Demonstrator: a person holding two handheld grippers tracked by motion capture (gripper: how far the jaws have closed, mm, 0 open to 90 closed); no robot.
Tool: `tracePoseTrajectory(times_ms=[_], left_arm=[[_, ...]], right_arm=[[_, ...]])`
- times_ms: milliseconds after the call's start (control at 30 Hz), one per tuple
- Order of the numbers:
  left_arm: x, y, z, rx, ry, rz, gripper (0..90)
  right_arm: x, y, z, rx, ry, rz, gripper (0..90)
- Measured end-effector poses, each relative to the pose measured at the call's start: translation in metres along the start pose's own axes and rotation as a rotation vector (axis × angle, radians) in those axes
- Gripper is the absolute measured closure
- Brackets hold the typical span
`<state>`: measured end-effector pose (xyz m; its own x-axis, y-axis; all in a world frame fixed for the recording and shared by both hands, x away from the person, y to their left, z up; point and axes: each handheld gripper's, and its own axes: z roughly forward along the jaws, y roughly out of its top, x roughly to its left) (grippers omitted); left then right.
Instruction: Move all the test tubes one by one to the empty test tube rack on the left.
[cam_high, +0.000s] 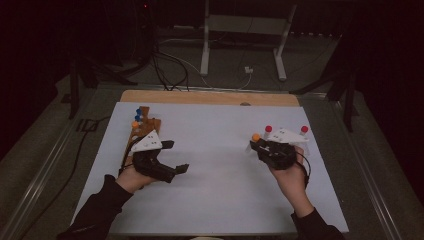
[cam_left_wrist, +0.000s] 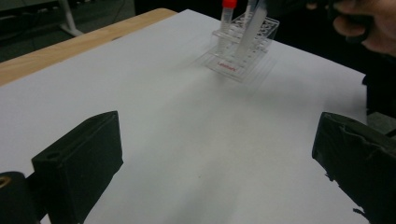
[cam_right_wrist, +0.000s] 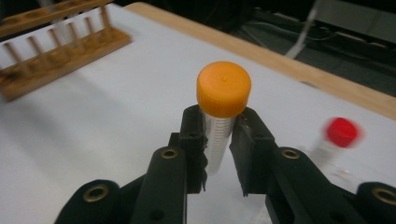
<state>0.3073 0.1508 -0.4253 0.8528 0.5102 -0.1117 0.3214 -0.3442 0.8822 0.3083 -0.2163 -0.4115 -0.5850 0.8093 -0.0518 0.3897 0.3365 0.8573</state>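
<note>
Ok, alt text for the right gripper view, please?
The right tongs grip a clear tube with an orange cap upright above the white mat. A wooden rack stands at upper left, and a blurred red-capped tube at right.

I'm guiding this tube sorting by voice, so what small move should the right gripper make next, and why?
Probably carry the orange-capped tube toward the clear rack and line it up over a free hole. The right gripper is shut on the tube just below its cap, held upright above the white mat, and the rack with its red-capped tubes stands beside it.
</note>
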Motion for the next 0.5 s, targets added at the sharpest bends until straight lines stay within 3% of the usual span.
tracePoseTrajectory(times_ms=[500], left_arm=[[-0.012, 0.017, 0.017, 0.008, -0.056, 0.014, 3.6]], right_arm=[[0.051, -0.005, 0.024, 0.046, 0.164, -0.109, 74.6]])
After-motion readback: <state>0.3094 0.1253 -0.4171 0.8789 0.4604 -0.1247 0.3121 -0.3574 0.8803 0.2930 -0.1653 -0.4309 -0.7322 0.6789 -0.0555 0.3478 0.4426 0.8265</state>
